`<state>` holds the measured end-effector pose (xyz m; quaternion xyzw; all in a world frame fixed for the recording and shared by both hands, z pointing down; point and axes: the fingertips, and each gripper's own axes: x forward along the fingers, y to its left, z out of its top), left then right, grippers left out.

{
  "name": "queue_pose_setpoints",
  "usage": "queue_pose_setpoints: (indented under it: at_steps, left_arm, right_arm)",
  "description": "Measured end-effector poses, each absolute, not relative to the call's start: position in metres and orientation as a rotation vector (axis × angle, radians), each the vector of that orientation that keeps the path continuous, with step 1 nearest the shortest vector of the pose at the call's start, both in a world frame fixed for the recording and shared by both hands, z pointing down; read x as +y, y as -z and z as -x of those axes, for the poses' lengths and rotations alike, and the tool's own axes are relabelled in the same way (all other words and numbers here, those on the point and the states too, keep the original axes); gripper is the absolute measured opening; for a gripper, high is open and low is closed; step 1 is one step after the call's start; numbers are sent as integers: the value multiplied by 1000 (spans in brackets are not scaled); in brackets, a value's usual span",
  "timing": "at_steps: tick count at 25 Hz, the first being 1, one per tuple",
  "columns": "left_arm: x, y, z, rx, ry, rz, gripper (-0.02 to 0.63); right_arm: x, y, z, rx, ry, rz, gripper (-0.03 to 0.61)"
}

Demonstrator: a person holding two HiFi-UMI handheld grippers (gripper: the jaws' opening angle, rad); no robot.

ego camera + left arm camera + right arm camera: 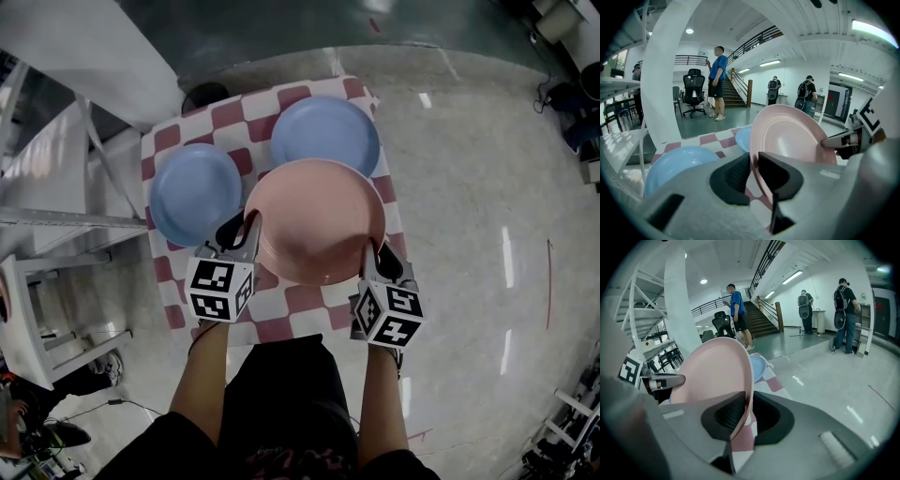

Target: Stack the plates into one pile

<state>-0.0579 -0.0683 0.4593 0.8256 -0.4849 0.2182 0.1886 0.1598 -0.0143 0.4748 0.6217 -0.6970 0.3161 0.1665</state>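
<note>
The left gripper (240, 232) grips the near left rim of the smooth, round pink plate (319, 220), and the right gripper (377, 255) grips its near right rim. Each pair of ribbed black pads pinches the thin edge. The plate is held over the red-and-white checked cloth (281, 319). Farther left lies a shallow, glossy blue plate (192, 192). Behind the pink one lies a second blue plate (323, 131), also on the cloth.
</note>
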Motion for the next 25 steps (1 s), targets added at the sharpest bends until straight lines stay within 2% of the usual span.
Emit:
queue_pose_setpoints:
  at_steps: [25]
  left_arm:
    - [-155, -450, 39, -1356, -592, -2401, 56]
  right_arm:
    - [-96, -467, -177, -2027, -847, -1806, 58]
